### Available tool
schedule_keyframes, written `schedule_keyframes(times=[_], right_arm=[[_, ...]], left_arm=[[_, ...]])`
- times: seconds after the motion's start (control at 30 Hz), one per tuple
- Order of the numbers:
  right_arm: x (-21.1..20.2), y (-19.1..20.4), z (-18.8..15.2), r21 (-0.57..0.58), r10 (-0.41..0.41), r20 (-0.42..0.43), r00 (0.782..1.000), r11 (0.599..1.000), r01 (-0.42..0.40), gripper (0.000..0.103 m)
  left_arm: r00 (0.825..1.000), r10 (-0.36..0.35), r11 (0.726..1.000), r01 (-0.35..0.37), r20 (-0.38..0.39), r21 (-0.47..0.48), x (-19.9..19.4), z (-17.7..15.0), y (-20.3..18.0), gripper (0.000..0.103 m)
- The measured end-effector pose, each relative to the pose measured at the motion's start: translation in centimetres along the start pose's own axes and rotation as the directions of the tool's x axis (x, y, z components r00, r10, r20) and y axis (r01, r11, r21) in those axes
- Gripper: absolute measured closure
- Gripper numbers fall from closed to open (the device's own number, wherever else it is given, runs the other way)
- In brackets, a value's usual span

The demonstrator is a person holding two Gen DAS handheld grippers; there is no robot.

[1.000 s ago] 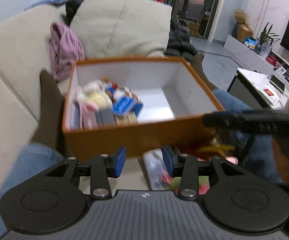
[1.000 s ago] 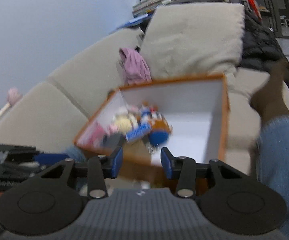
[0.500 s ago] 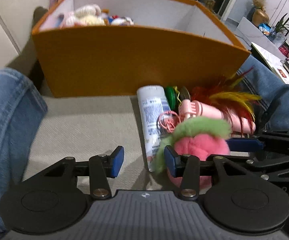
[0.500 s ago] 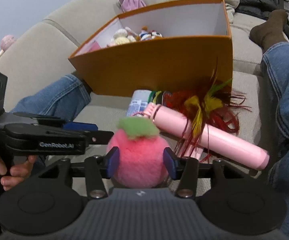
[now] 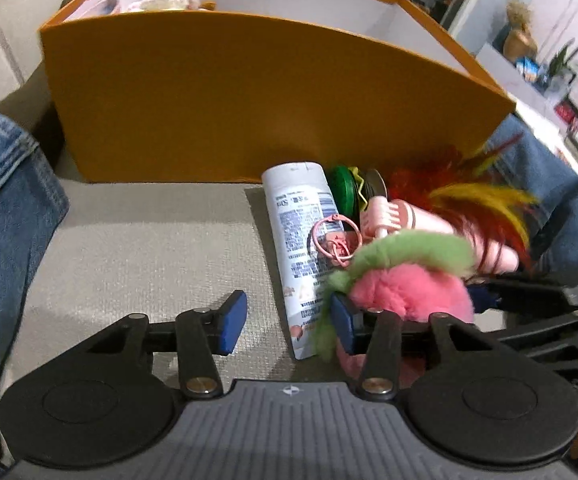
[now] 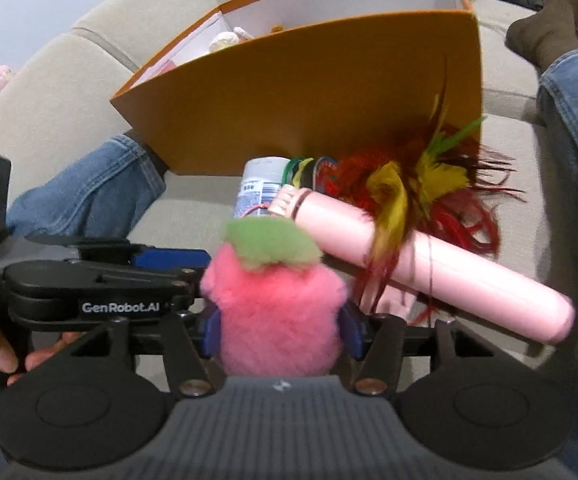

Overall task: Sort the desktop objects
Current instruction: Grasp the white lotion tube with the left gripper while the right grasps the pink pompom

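Observation:
An orange box point(image 5: 249, 92) with white inner walls stands on the beige sofa seat and holds small toys; it also shows in the right wrist view point(image 6: 329, 92). In front of it lie a white tube point(image 5: 301, 236), a pink cylinder point(image 6: 429, 272), red and yellow feathers point(image 6: 429, 184) and a green disc point(image 5: 343, 192). My right gripper point(image 6: 281, 330) is shut on a fluffy pink strawberry plush point(image 6: 277, 308) with a green top. My left gripper point(image 5: 287, 322) is open and empty, low over the seat, its right finger against the plush point(image 5: 405, 292).
My legs in blue jeans lie on both sides of the pile point(image 5: 5, 208) point(image 6: 573, 152). Beige sofa cushions point(image 6: 49, 92) rise behind the box. A pink key ring point(image 5: 335, 236) lies on the tube. The left gripper's body point(image 6: 89, 280) sits just left of the plush.
Both grippers dropped from above the box to the pile in front of it. My right gripper closed on the pink plush. The left gripper stayed open and edged closer.

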State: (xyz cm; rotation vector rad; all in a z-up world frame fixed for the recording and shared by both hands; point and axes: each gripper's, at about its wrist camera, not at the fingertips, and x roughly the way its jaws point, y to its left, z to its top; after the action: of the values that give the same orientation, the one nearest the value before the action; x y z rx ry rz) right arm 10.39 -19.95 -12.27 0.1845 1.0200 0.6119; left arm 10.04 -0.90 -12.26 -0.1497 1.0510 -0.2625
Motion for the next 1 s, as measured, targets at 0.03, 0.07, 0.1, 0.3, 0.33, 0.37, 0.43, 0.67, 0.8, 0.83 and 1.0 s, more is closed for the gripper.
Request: schedule_keyframes(times=[0.03, 0.07, 0.1, 0.3, 0.33, 0.37, 0.43, 0.67, 0.8, 0.83, 1.0], right_arm=[[0.2, 0.0, 0.1, 0.002, 0.008, -0.001, 1.000, 1.000, -0.008, 0.049], [0.3, 0.0, 0.1, -0.001, 0.016, -0.005, 1.000, 1.000, -0.016, 0.053], [0.3, 0.1, 0.0, -0.005, 0.011, -0.008, 1.000, 1.000, -0.011, 0.054], [-1.3, 0.9, -0.4, -0.076, -0.087, -0.027, 0.996, 0.994, 0.085, 0.057], [-1.8, 0.9, -0.5, -0.091, -0.108, -0.026, 0.994, 0.990, 0.105, 0.058], [-2.2, 0.9, -0.7, -0.105, -0.133, -0.024, 0.991, 0.986, 0.130, 0.059], [-2.9, 0.9, -1.0, -0.126, -0.156, -0.017, 0.988, 0.980, 0.153, 0.059], [-2.1, 0.4, -1.4, -0.108, -0.132, -0.005, 0.991, 0.985, 0.131, 0.055], [-2.2, 0.2, -1.2, -0.101, -0.128, 0.021, 0.991, 0.986, 0.130, 0.052], [-2.2, 0.0, -1.2, -0.095, -0.125, 0.022, 0.992, 0.987, 0.127, 0.052], [-2.7, -0.1, -1.4, -0.085, -0.107, 0.036, 0.994, 0.990, 0.110, 0.052]], left_arm=[[1.000, -0.007, 1.000, 0.007, 0.003, -0.009, -0.2, -0.2, 0.2, 0.050], [1.000, -0.007, 1.000, 0.007, 0.006, -0.015, -0.3, -0.3, 0.4, 0.050], [1.000, -0.007, 1.000, 0.007, 0.008, -0.016, -0.4, -0.3, 0.5, 0.050], [1.000, -0.010, 1.000, 0.010, 0.003, -0.007, -0.6, -0.4, 0.7, 0.049], [1.000, -0.006, 1.000, 0.006, -0.002, -0.001, -0.4, -0.3, 0.4, 0.049], [1.000, -0.003, 1.000, 0.004, -0.006, 0.007, -0.1, -0.1, 0.1, 0.049], [1.000, 0.007, 0.999, -0.007, -0.010, 0.045, 0.3, 0.2, -0.9, 0.049], [0.998, 0.057, 0.983, -0.056, -0.001, 0.175, 1.1, -0.1, -3.6, 0.049], [0.999, 0.048, 0.991, -0.050, 0.015, 0.122, 0.5, -0.2, -3.0, 0.063], [0.999, 0.040, 0.994, -0.042, 0.022, 0.103, 0.2, -0.3, -2.6, 0.069], [0.998, -0.026, 0.999, 0.024, 0.062, 0.036, -1.3, -0.6, -1.3, 0.083]])
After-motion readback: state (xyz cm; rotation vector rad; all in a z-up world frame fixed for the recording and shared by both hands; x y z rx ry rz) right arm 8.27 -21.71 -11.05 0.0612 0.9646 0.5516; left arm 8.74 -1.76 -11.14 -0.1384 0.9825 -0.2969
